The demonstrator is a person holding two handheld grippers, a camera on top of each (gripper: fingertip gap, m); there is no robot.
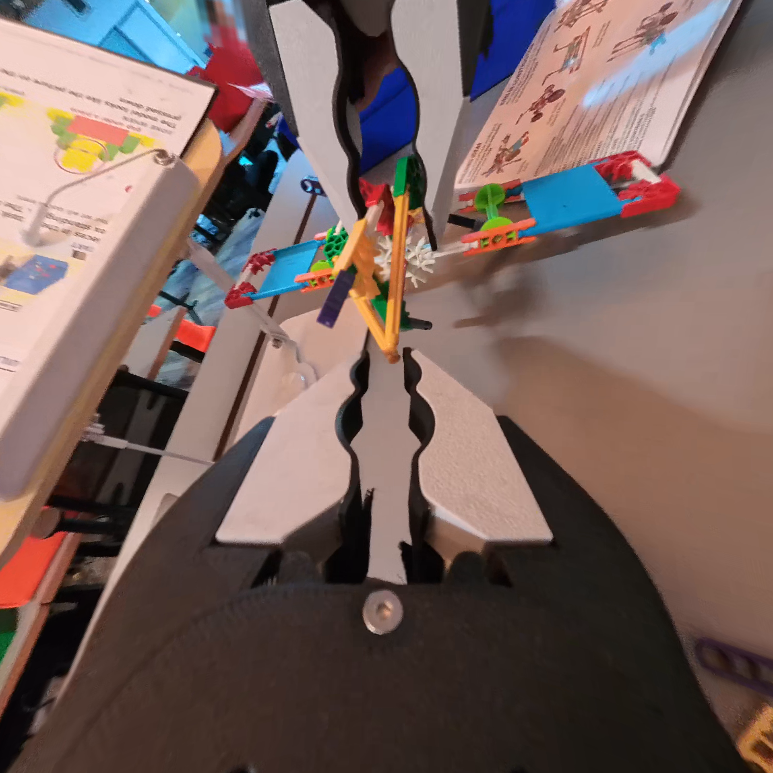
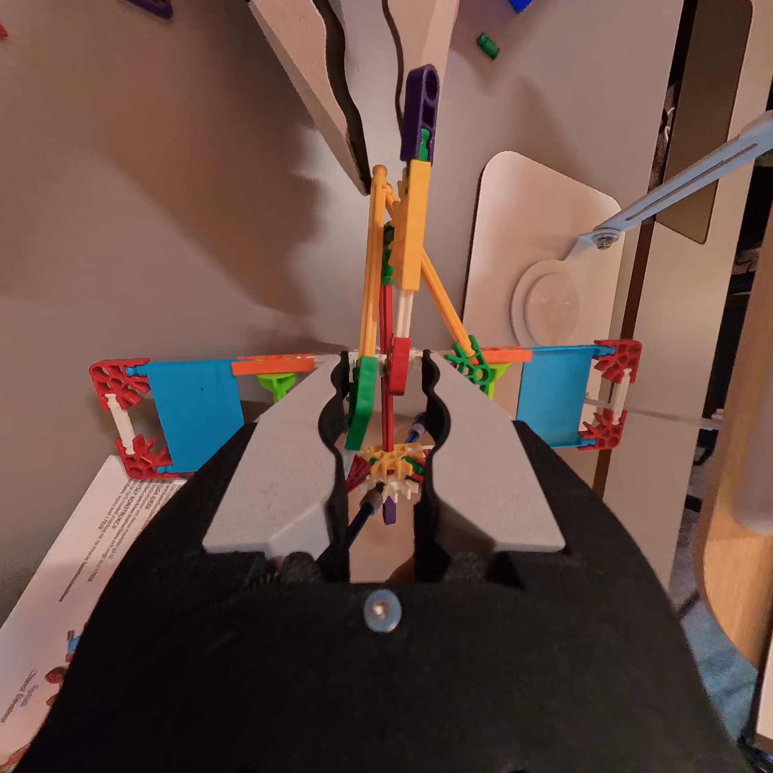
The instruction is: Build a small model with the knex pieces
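1. Right gripper (image 2: 387, 368): clenched on the hub of the toy model (image 2: 391, 318), fingers (image 2: 293, 422) at either side of its green and red connectors.
2. Left gripper (image 1: 387, 355): parted, gripping nothing; the tip of a yellow rod (image 1: 392, 357) lies between its fingertips.
3. Model: held off the table (image 1: 627, 418) between the two opposed grippers, blue panels (image 2: 194, 408) out to left and right.
4. Booklet (image 1: 585, 96): flat on the table, far right in the left wrist view, beyond the model.

Grey table (image 1: 606, 376) carries parts. Booklet (image 1: 594, 92), open, lies flat at far right in left wrist view; same booklet (image 2: 62, 564) near left in right wrist view. Purple piece (image 1: 736, 669) and yellow piece (image 1: 759, 744) at near right edge. Small green piece (image 2: 488, 45) lies far, right of centre.
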